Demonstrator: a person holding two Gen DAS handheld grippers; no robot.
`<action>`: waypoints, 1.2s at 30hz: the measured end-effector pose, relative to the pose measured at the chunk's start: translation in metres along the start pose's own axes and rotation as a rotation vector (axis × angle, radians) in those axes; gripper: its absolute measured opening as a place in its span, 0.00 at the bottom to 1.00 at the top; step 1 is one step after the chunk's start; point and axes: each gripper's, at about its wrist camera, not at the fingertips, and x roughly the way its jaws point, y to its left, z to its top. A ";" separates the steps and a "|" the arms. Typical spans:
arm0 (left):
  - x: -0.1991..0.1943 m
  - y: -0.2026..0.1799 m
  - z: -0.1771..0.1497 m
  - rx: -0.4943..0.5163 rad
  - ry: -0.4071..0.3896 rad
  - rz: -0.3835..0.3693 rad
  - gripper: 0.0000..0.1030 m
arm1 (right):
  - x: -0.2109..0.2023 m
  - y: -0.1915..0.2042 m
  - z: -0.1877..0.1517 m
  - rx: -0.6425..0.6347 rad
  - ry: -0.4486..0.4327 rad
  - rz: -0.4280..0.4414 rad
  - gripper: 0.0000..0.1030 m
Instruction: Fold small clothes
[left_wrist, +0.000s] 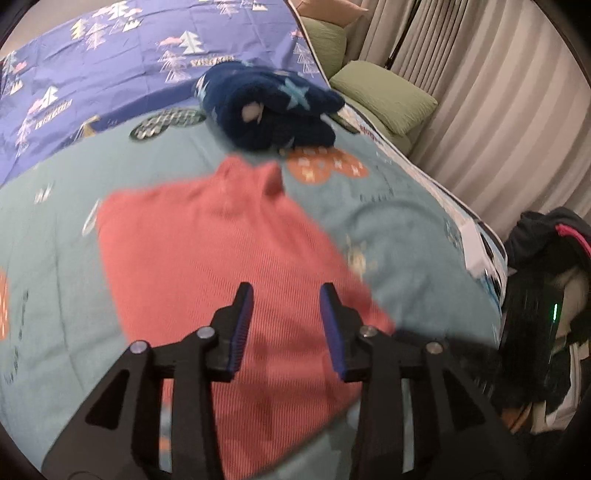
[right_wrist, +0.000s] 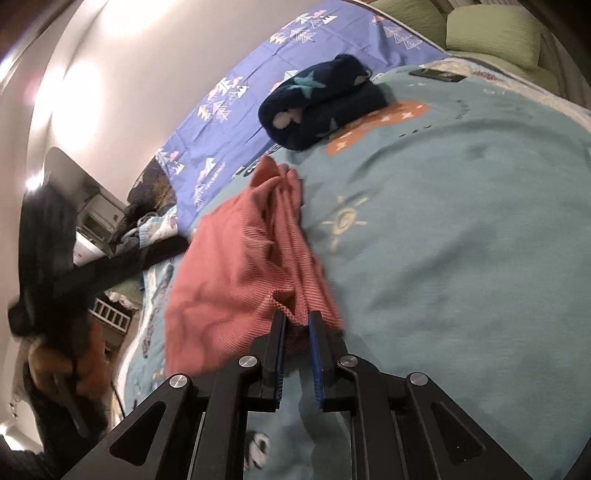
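Observation:
A pink ribbed top (left_wrist: 207, 251) lies on the teal bed cover (left_wrist: 406, 229), collar toward the far side. My left gripper (left_wrist: 286, 295) hovers over its lower part, open, with nothing between the blue pads. In the right wrist view the same pink top (right_wrist: 229, 266) is bunched and lifted at one edge. My right gripper (right_wrist: 297, 317) is shut on that edge, with the fabric pinched between its narrow jaws and the rest draping off to the left.
A folded navy fleece garment (left_wrist: 266, 107) with pale stars sits beyond the top, also seen as the navy fleece (right_wrist: 317, 103). A purple sheet (left_wrist: 110, 55) lies further back. Green cushions (left_wrist: 384, 96) and a curtain (left_wrist: 498, 110) line the right, with dark clothes (left_wrist: 546, 277) off the bed edge.

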 end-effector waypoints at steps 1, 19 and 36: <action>-0.002 0.002 -0.011 -0.010 0.010 -0.009 0.38 | -0.005 0.005 0.002 -0.045 -0.014 -0.035 0.15; -0.022 0.014 -0.096 -0.053 0.020 0.088 0.55 | -0.002 0.029 0.024 -0.204 0.046 -0.014 0.02; -0.017 0.027 -0.119 -0.114 0.014 0.112 0.56 | 0.041 0.035 0.040 -0.242 0.169 0.042 0.40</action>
